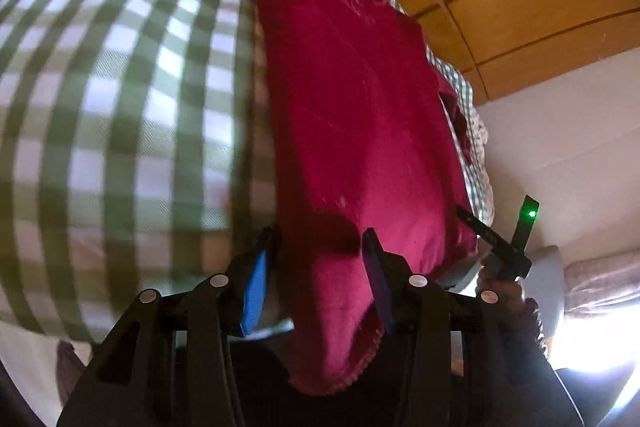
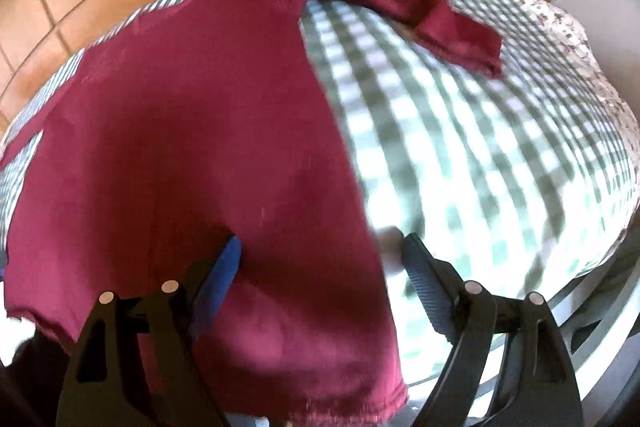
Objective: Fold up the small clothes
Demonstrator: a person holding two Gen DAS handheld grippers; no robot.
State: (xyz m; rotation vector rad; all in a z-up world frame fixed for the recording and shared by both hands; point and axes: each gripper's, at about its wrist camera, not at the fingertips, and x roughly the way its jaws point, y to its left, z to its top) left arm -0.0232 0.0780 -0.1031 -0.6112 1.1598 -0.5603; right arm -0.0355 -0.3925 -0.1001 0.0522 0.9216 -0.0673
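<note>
the red top (image 2: 192, 147) lies spread on the checked cloth (image 2: 460, 147), its hem at the near edge. the left gripper (image 1: 320, 255) and the right gripper (image 2: 320, 259) both stand released around the hem. i think each should pinch one hem corner fully before lifting.

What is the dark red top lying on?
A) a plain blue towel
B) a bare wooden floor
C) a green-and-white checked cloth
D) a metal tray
C: the dark red top is spread over the green-and-white checked cloth, whose checks show beside it in both wrist views.
</note>
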